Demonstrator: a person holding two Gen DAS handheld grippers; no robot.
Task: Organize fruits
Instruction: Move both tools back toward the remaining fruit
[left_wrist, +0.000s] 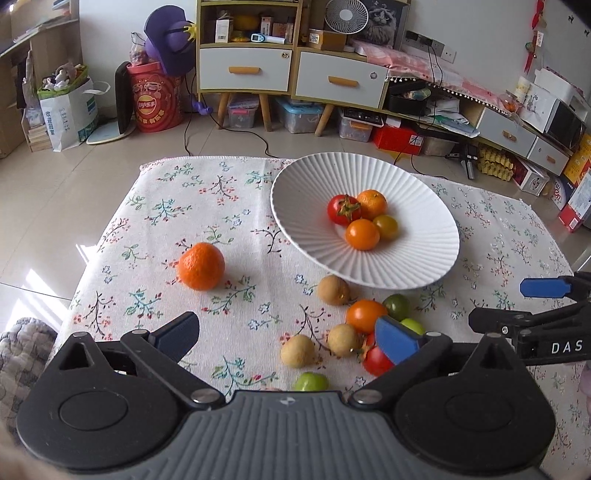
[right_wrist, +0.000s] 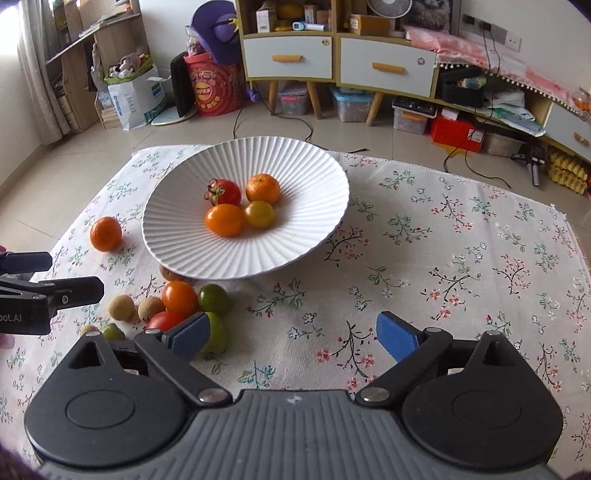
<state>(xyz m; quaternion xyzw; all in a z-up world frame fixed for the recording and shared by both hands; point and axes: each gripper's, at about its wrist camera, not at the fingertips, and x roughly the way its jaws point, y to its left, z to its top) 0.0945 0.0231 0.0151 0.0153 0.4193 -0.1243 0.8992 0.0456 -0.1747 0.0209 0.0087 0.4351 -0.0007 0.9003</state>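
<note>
A white ribbed plate (left_wrist: 306, 221) (right_wrist: 177, 229) on the floral cloth holds a red tomato (left_wrist: 343, 209), a mandarin (left_wrist: 372, 203), an orange tomato (left_wrist: 362, 233) and a yellowish one (left_wrist: 385, 226). Another mandarin (left_wrist: 201, 266) (right_wrist: 105, 233) lies alone on the cloth. In front of the plate sits a cluster of several longans (left_wrist: 297, 350), tomatoes (left_wrist: 365, 315) and green fruits (left_wrist: 396, 306). My left gripper (left_wrist: 288, 334) hangs open over the cluster's left part, holding nothing. My right gripper (right_wrist: 294, 334) is open over bare cloth, its left pad beside a green fruit (right_wrist: 218, 332).
The cloth-covered table (right_wrist: 461, 258) ends at a tiled floor. Cabinets with drawers (right_wrist: 386, 68), storage boxes, a red bin (right_wrist: 212, 86) and cables stand beyond. Each gripper shows at the edge of the other's view. The cloth to the right of the plate bears no fruit.
</note>
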